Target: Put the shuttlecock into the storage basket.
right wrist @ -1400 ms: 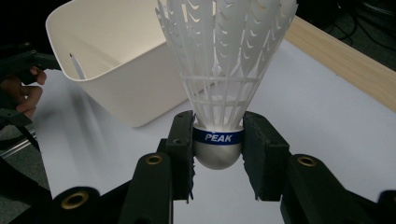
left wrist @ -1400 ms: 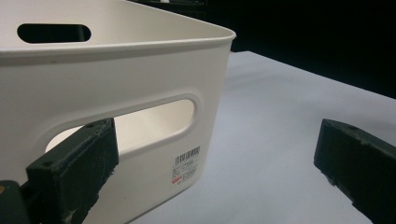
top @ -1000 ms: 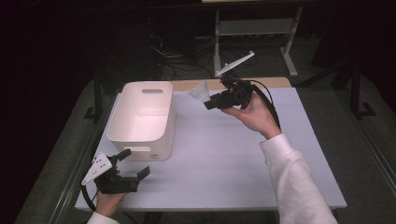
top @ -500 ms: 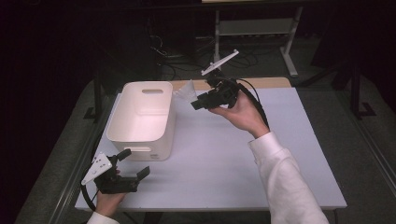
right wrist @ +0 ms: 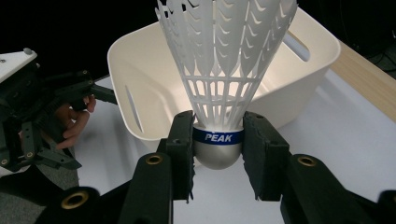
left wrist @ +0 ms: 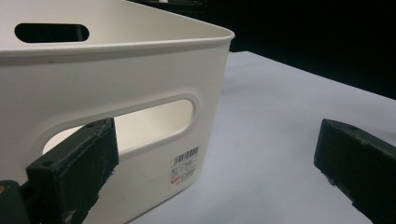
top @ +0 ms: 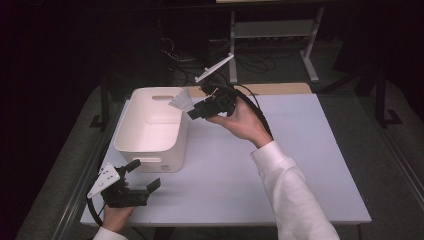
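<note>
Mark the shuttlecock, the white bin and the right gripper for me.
shuttlecock (right wrist: 218, 149), right gripper view, on its rounded base below the blue band.
white bin (top: 150, 150), high view, on its near rim.
right gripper (right wrist: 218, 156), right gripper view, midway between its fingertips.

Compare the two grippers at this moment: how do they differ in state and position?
The right gripper is shut on the shuttlecock, raised at the white bin's far rim; the left gripper is open, holding nothing, low by the bin's near wall. Both are hand-held with black jaws.
</note>
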`<state>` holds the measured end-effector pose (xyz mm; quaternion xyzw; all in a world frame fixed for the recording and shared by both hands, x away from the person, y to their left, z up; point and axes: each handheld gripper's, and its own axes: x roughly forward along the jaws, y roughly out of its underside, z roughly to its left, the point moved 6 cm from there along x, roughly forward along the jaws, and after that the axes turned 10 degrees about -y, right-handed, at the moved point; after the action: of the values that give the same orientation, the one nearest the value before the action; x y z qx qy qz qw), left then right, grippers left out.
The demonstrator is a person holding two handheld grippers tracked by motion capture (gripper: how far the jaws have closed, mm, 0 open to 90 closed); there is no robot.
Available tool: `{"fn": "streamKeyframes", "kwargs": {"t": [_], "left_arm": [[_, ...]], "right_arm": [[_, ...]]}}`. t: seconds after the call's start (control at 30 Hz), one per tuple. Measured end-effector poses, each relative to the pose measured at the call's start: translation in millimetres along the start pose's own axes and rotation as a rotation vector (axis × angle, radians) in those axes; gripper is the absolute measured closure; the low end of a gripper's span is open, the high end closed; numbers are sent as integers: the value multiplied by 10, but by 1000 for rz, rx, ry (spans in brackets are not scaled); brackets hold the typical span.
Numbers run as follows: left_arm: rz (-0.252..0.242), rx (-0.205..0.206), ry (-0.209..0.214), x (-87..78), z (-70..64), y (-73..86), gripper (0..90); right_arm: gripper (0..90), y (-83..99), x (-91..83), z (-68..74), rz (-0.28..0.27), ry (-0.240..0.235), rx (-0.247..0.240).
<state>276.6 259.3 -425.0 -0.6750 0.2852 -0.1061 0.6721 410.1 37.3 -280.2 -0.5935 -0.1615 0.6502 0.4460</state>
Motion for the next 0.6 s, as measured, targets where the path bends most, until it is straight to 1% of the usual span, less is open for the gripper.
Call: {"fn": "streamKeyframes", "kwargs": {"t": [0.1, 0.13, 0.37, 0.4, 0.5, 0.53, 0.57, 0.6], "left_arm": [[-1, -8, -1, 3, -5, -1, 0], [-1, -3, -1, 3, 1, -1, 0], [-1, -10, -1, 4, -5, 0, 0], [-1, -10, -1, 5, -6, 1, 0], [1, -11, -1, 5, -6, 2, 0], [2, -10, -1, 5, -5, 3, 0], [3, -10, -1, 5, -4, 3, 0], [3, -8, -1, 5, -3, 4, 0]], "right_arm": [[636, -45, 49, 38, 4, -7, -10], [636, -61, 64, 50, 6, -9, -13], [636, -164, 162, 140, -2, -34, -34], [636, -172, 173, 153, 0, -38, -27], [636, -202, 225, 167, 4, -44, -40], [636, -214, 239, 184, 3, -48, -29], [636, -219, 251, 181, 7, -49, -42], [636, -237, 274, 199, 3, -51, -34]]}}
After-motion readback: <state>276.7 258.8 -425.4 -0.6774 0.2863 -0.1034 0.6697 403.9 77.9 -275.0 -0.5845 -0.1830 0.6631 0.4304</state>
